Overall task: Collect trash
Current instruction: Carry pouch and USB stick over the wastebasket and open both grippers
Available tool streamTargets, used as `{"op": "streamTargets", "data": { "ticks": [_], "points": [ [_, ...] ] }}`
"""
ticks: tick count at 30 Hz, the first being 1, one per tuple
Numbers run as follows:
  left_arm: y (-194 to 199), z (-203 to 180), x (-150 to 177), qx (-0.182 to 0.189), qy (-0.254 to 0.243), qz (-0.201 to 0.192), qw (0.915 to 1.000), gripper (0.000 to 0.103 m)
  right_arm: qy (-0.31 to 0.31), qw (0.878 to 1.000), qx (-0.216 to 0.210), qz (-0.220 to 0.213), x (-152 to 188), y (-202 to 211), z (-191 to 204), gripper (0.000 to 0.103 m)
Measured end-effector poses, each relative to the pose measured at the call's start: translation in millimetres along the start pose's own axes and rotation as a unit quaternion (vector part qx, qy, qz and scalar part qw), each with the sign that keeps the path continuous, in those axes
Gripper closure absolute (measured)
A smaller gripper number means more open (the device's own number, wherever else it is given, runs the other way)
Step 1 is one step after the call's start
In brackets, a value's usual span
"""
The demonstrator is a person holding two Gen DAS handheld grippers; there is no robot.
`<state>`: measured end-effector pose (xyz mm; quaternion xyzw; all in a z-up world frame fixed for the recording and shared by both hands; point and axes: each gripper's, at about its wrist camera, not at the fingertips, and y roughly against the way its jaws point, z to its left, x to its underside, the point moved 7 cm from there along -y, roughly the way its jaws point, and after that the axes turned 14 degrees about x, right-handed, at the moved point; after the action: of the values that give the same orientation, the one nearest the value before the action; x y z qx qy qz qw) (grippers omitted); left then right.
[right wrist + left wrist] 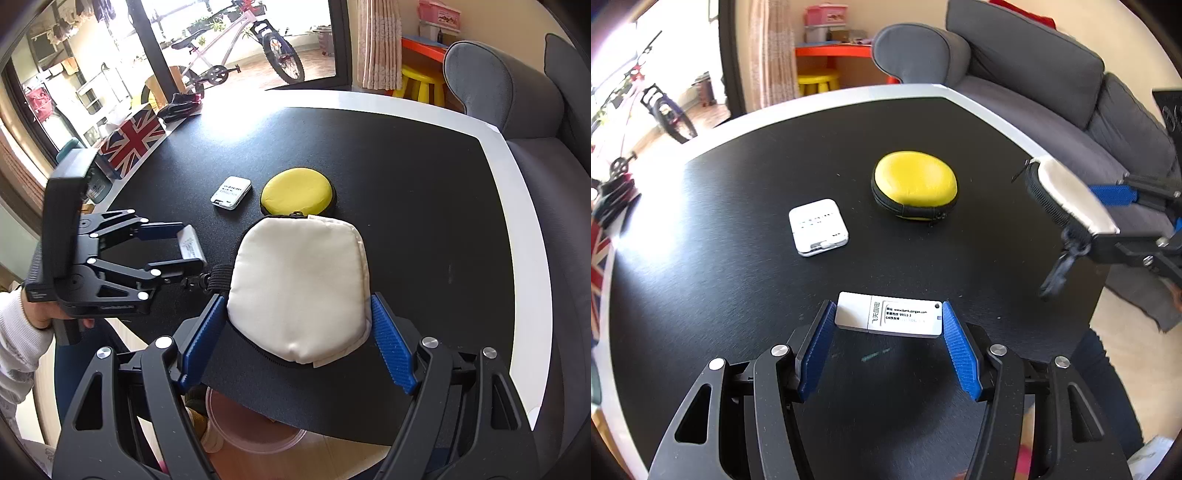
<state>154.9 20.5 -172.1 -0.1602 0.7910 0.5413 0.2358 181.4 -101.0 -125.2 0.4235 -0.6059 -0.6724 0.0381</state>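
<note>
Through the left wrist camera: one left gripper (888, 320), its two blue pads pinching one white USB stick (888, 315) by its short ends, label with printed text facing up, just above the black table (746, 295). Beyond it, resting on the table: one small white device (817, 227) and one round yellow zip case (915, 184), near each other but apart. At the right edge, one white pouch (1071, 195) with a black zipper, seen edge-on, clamped in the right gripper (1123, 206). One grey sofa (1034, 74) behind the table, one yellow stool (818, 82), one bicycle (666, 110) far left. Through the right wrist camera: one right gripper (297, 332), both blue pads pressed against the sides of the single white pouch (299, 291), held over the near edge of the table (406, 184). Behind the pouch, the yellow zip case (297, 192) and the white device (231, 192) side by side. At left, the left gripper (192, 245) with the USB stick (190, 245) across its tips, a hand (37, 310) in a white sleeve on its handle. One Union Jack box (133, 142) at the far left rim, one pink-tinted clear bin (255, 432) below the table edge, one bicycle (236, 55) past the glass door.
</note>
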Motion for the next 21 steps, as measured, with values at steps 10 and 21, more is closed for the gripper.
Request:
{"op": "streamTargets", "data": {
  "ticks": [10, 21],
  "points": [
    [44.2, -28.3, 17.0, -0.006, 0.031, -0.020, 0.9993, 0.046, 0.011, 1.000, 0.001, -0.020, 11.7, 22.4, 12.1, 0.026],
    [79.3, -66.5, 48.8, 0.010, 0.037, -0.039, 0.9985, 0.046, 0.029, 0.999, -0.015, -0.041, 46.3, 62.9, 34.7, 0.026]
  ]
}}
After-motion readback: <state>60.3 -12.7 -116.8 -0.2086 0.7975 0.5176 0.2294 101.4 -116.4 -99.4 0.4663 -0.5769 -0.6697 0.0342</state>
